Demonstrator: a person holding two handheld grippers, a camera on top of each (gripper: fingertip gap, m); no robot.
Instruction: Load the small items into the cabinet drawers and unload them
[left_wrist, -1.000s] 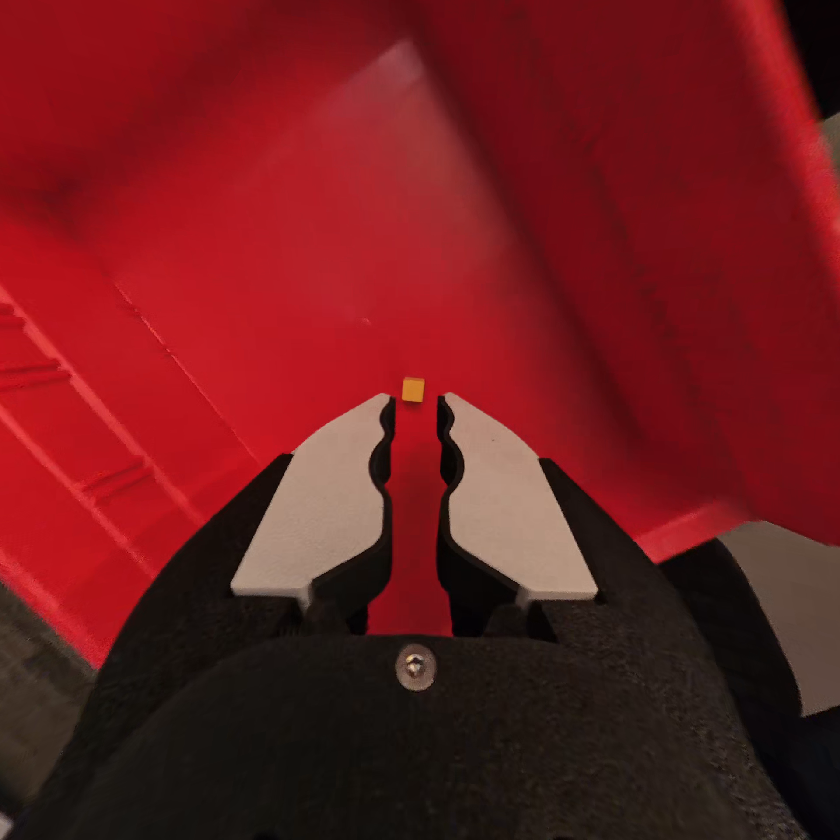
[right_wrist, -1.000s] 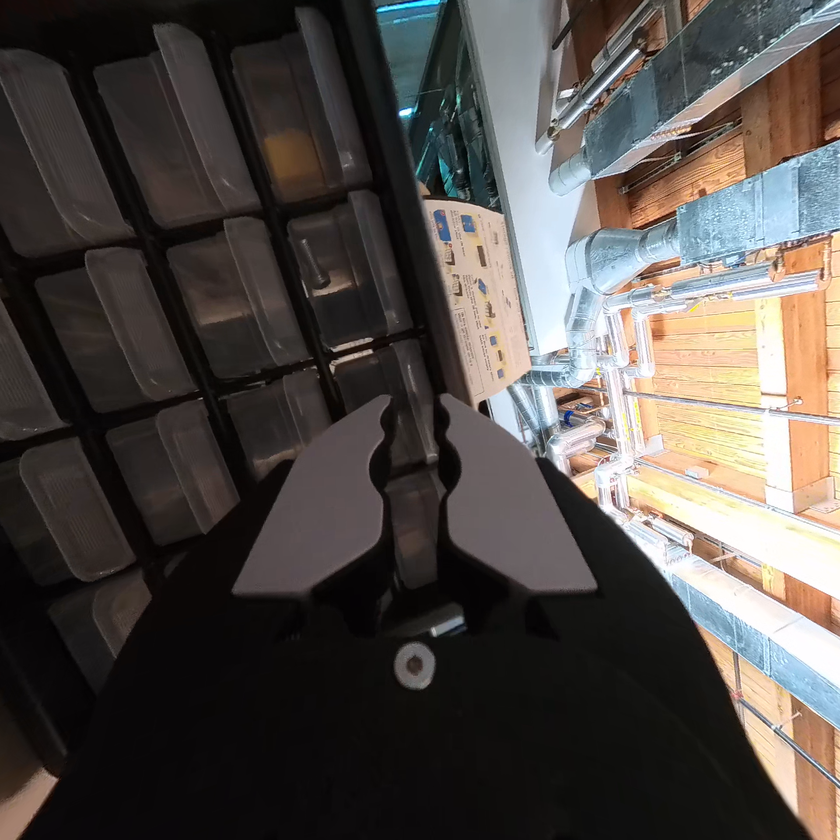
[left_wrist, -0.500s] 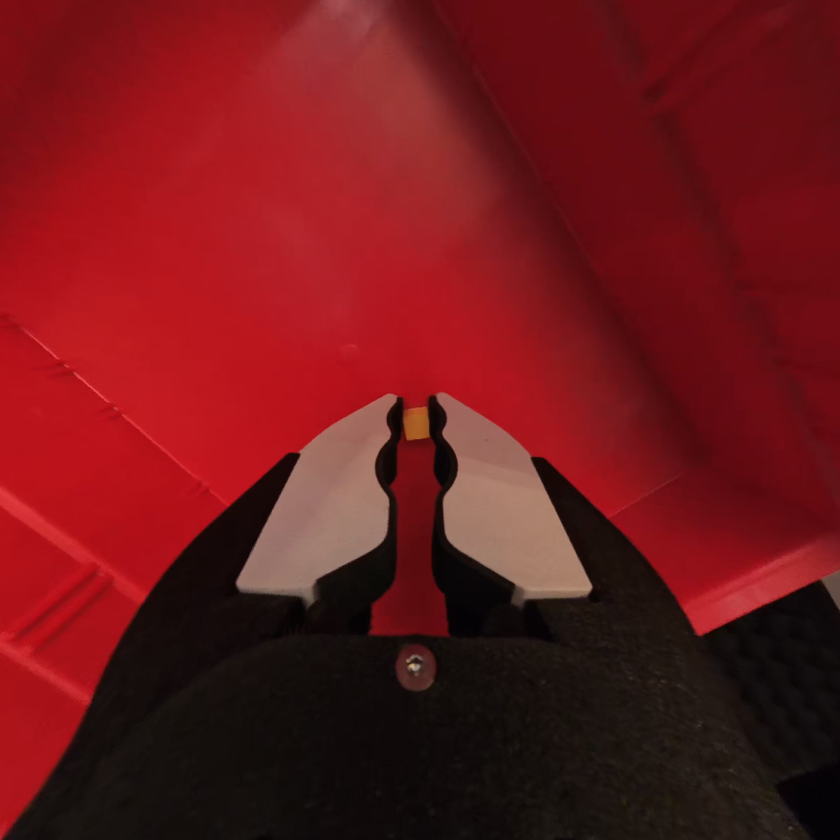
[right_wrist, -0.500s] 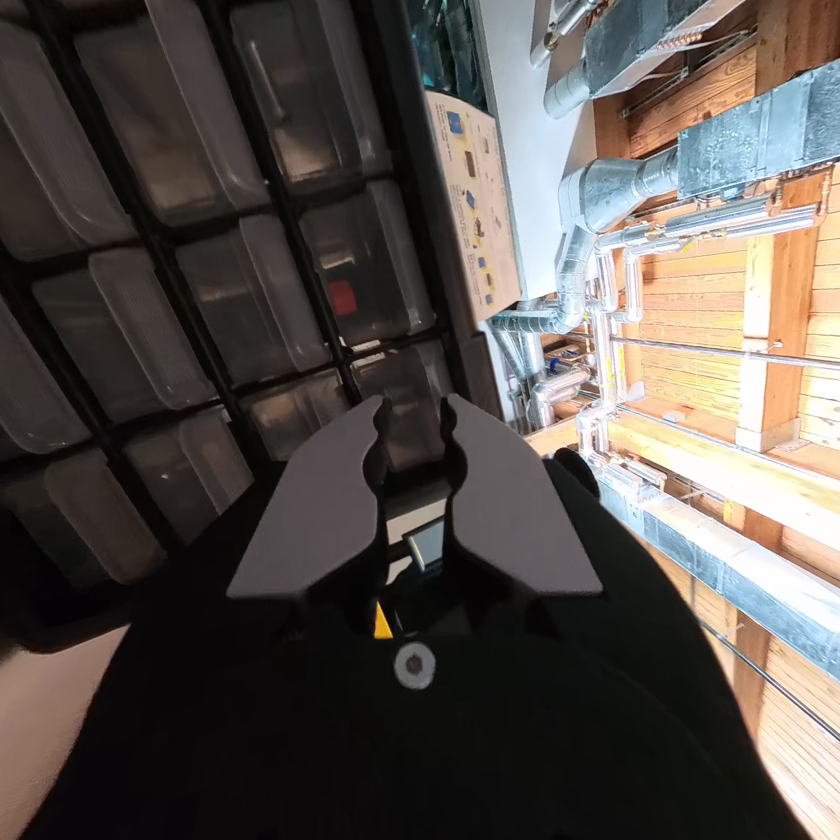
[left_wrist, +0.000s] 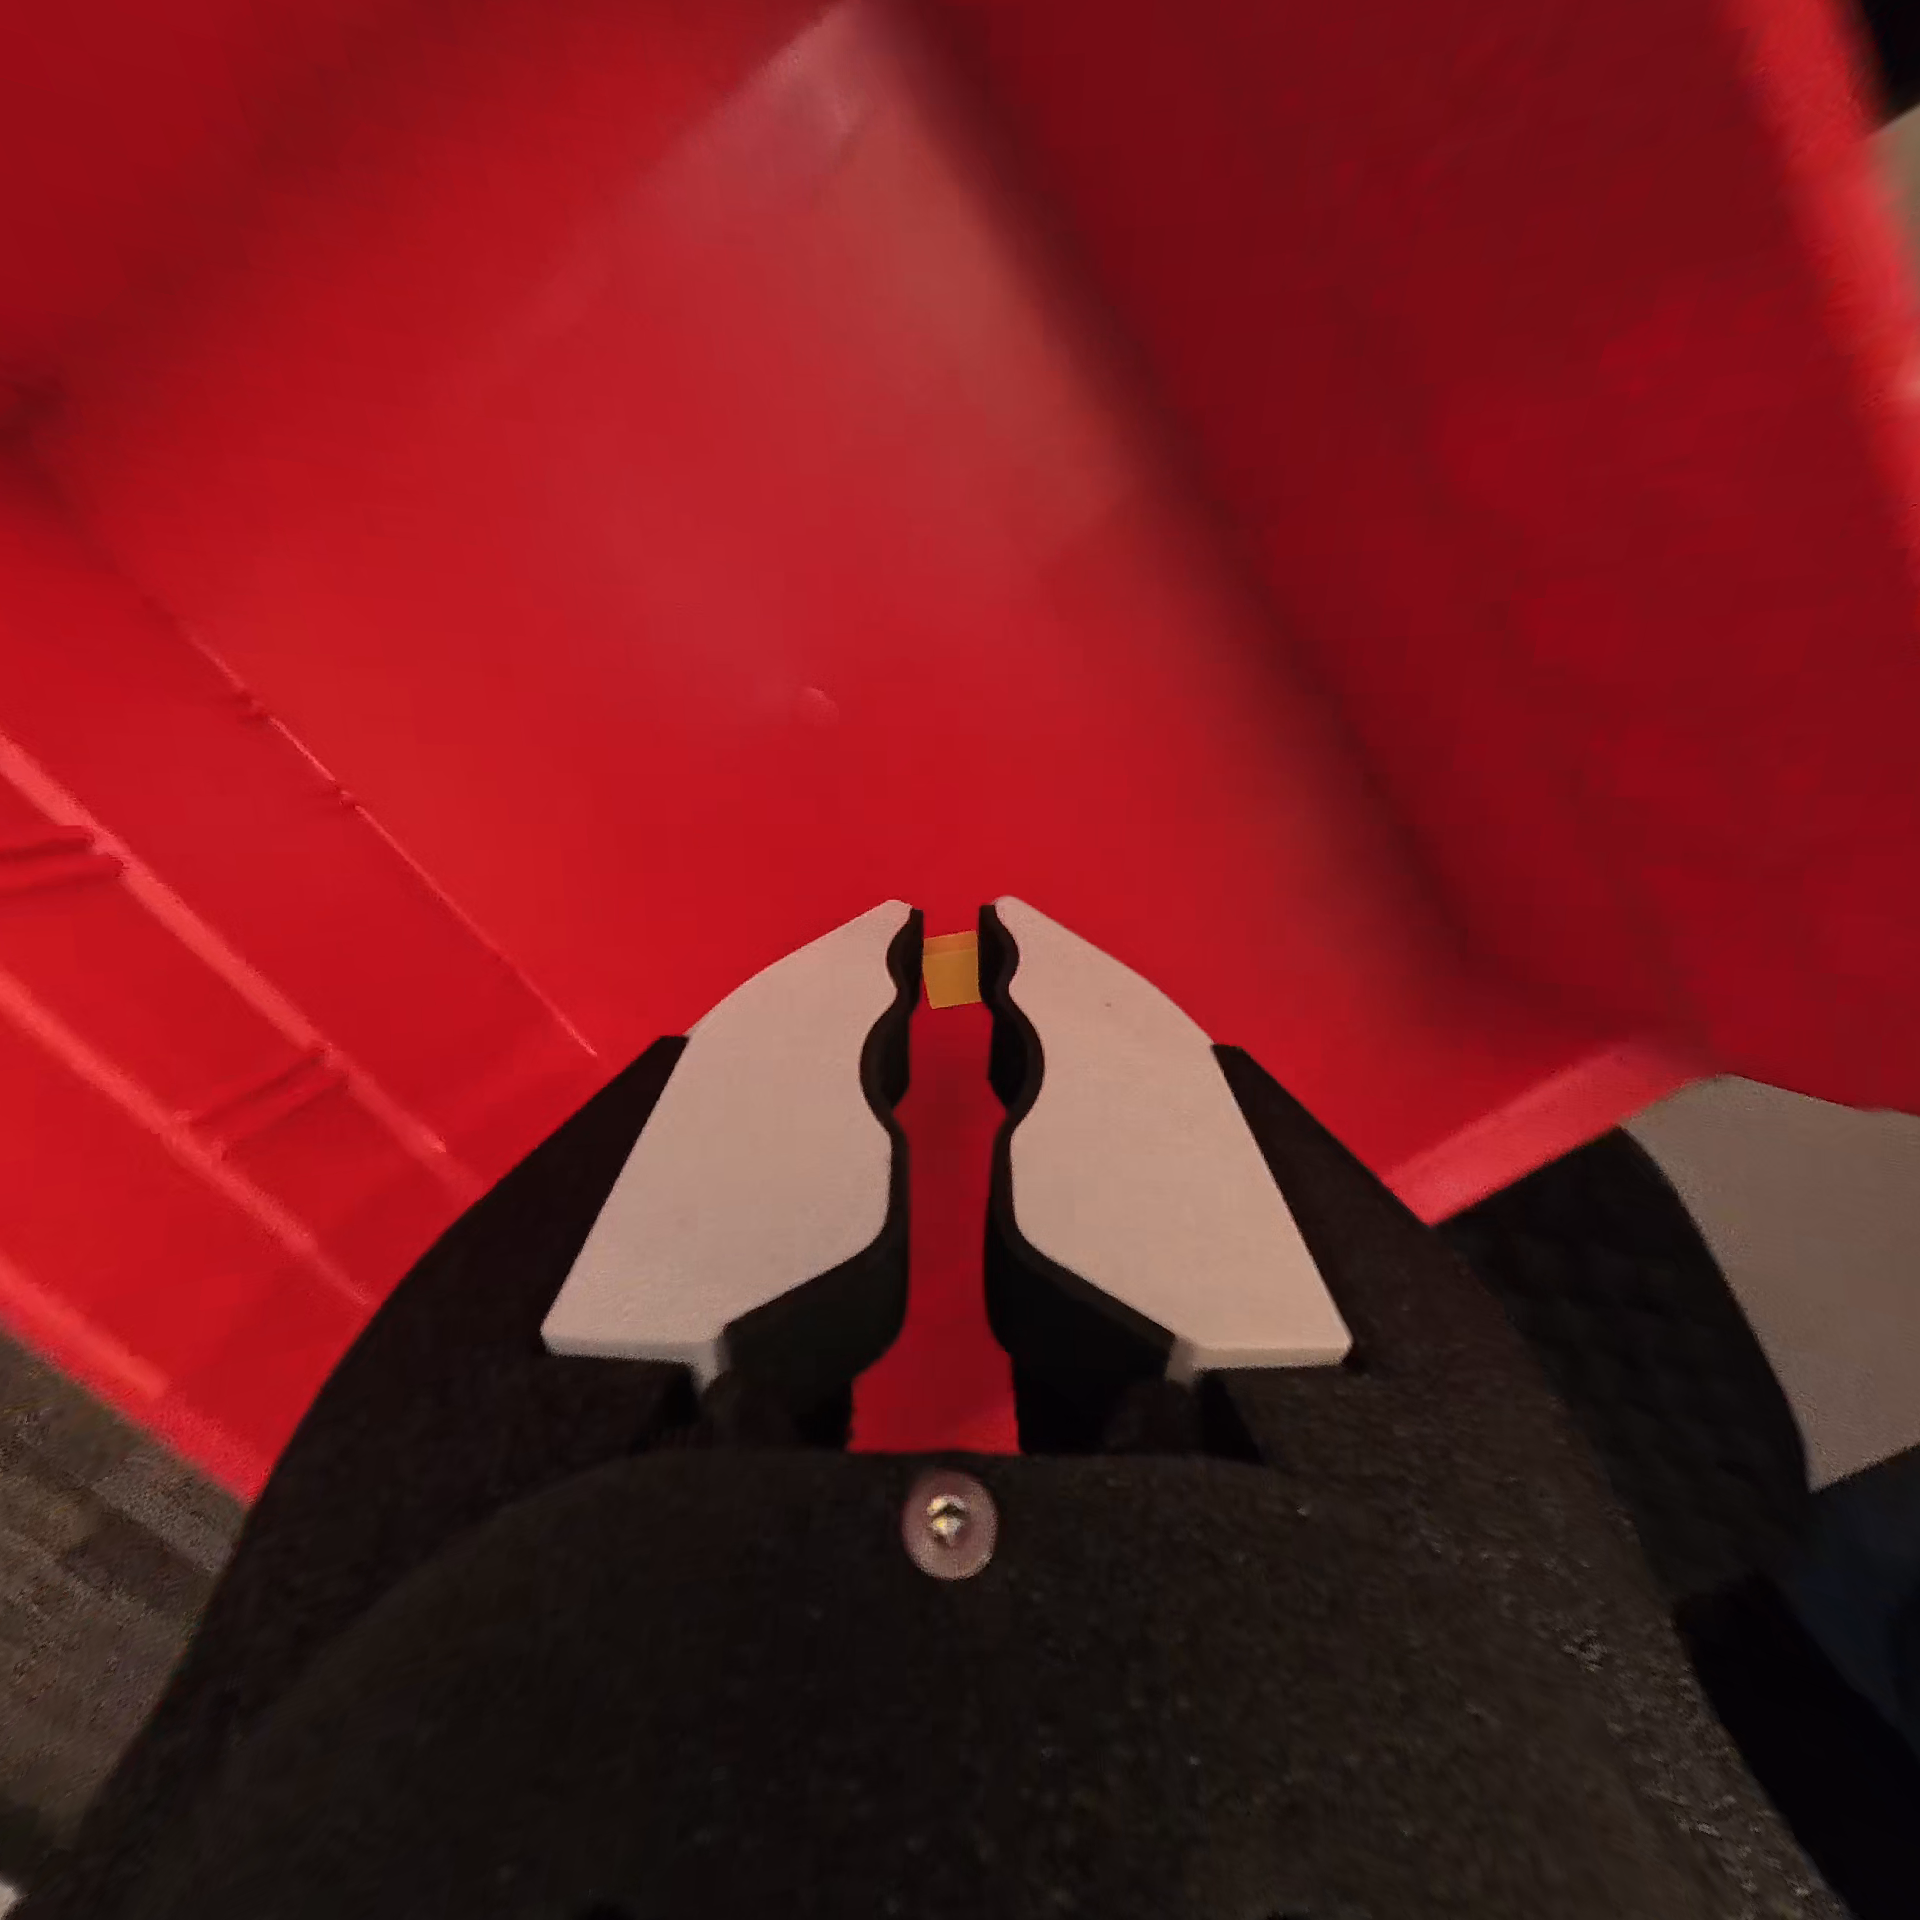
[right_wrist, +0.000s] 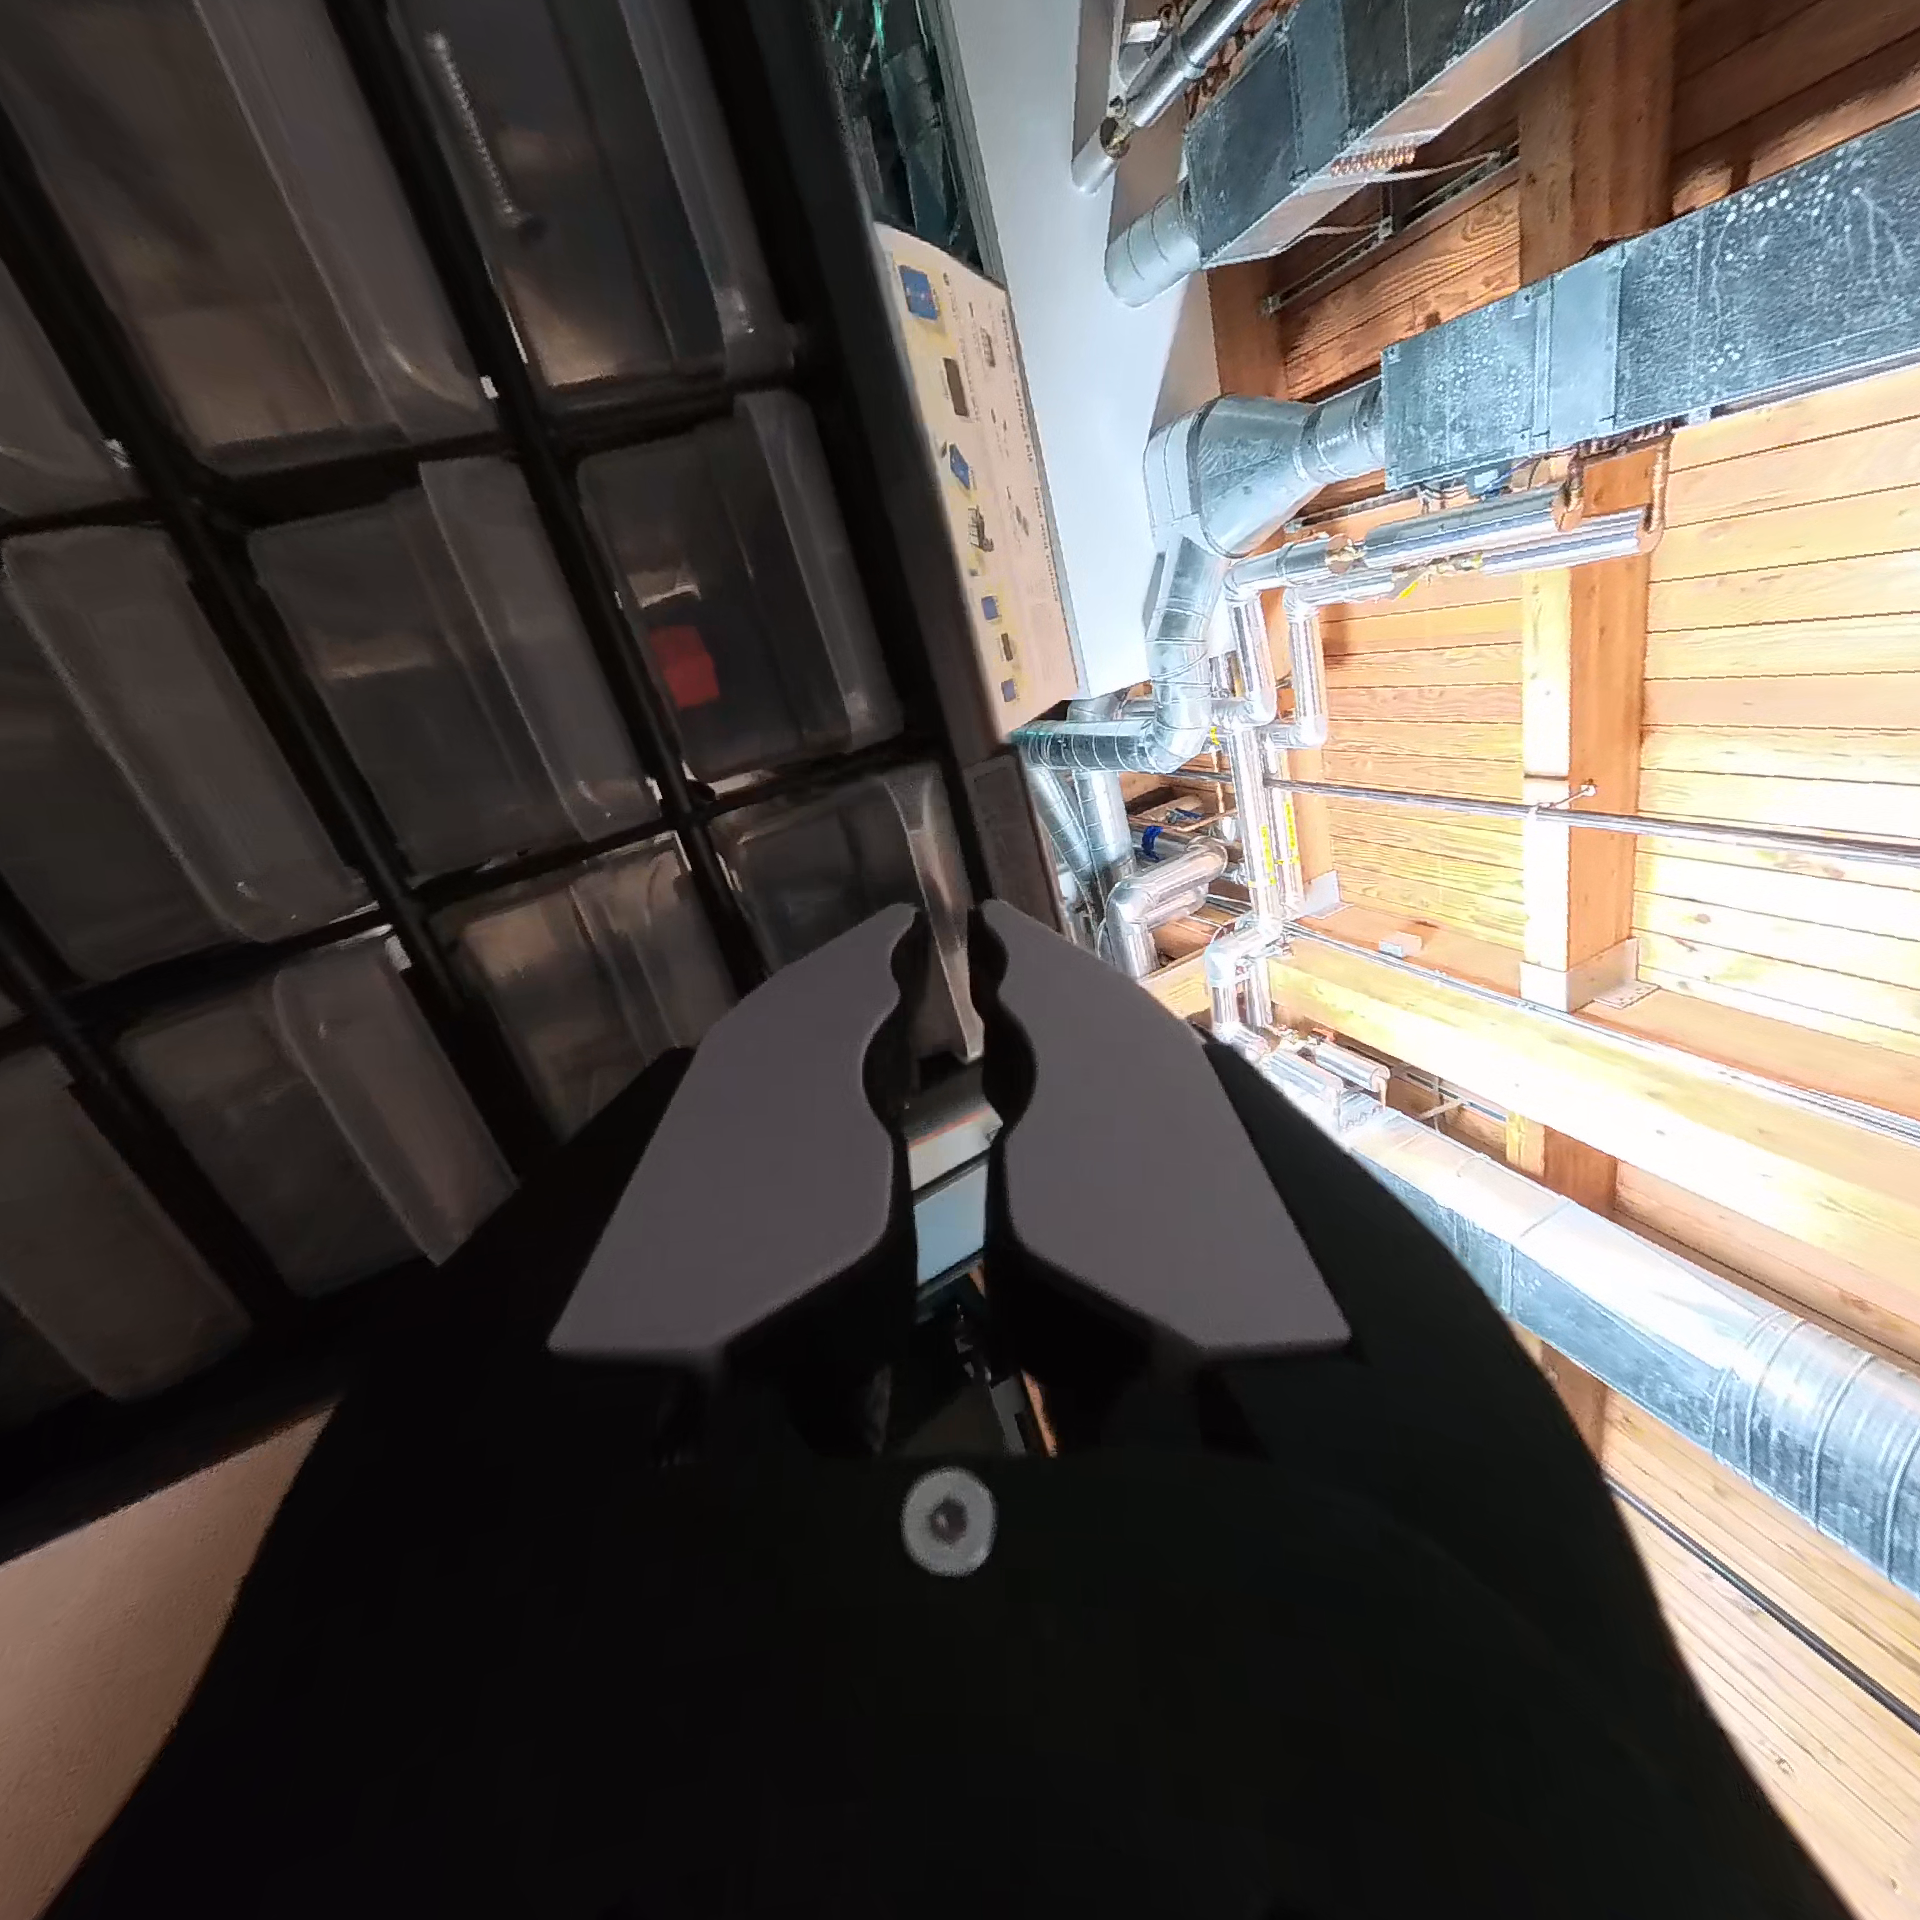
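Red bin (left_wrist: 727, 520) background; left gripper (left_wrist: 951, 920) clamps cube (left_wrist: 951, 968) mid-frame, lift straight. Right gripper (right_wrist: 948, 914) nearly closed, empty, near cabinet (right_wrist: 416, 623).

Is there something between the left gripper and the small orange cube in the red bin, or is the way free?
Nothing visible stands between them. The orange cube already sits between the tips of the left gripper, over the floor of the red bin, and the jaws appear closed on it.
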